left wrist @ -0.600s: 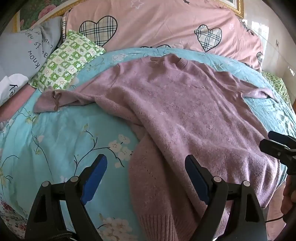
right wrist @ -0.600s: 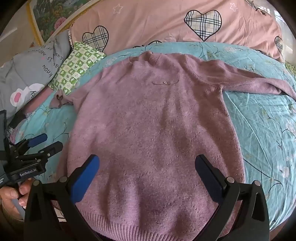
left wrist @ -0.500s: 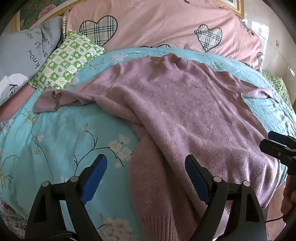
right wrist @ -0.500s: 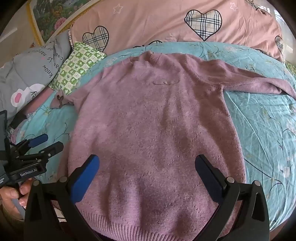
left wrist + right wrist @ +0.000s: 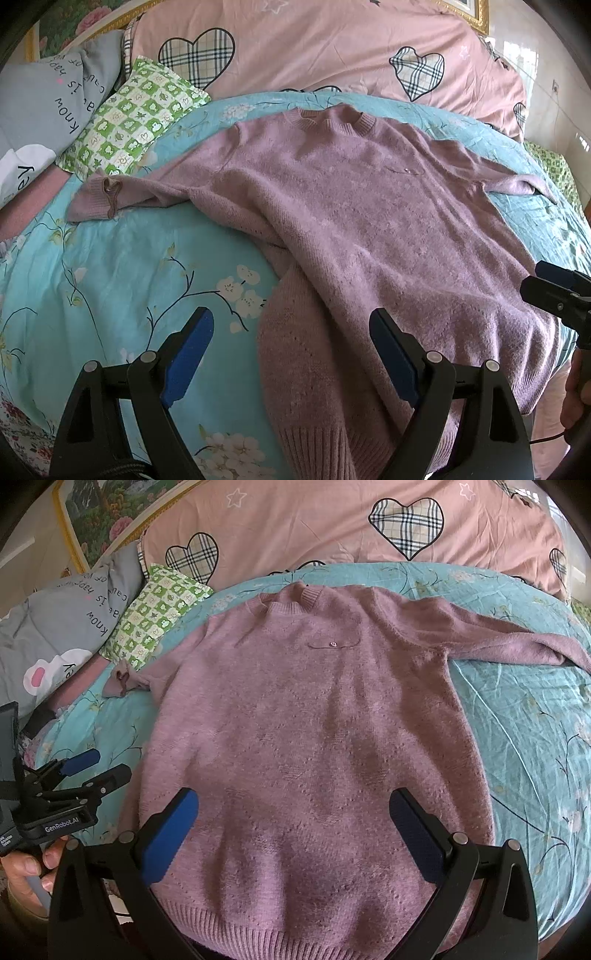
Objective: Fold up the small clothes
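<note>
A mauve knit sweater (image 5: 306,720) lies face up on the bed, collar far, ribbed hem near, both sleeves spread out. It also shows in the left wrist view (image 5: 369,229), with its left side edge folded under a little. My left gripper (image 5: 291,332) is open and empty above the sweater's near left hem. It also shows at the left of the right wrist view (image 5: 96,768). My right gripper (image 5: 293,812) is open and empty above the middle of the hem. It also shows at the right edge of the left wrist view (image 5: 554,284).
The bed has a turquoise floral sheet (image 5: 110,277). A pink duvet with plaid hearts (image 5: 332,528) is bunched along the far side. A green checked pillow (image 5: 136,114) and a grey printed garment (image 5: 62,627) lie far left.
</note>
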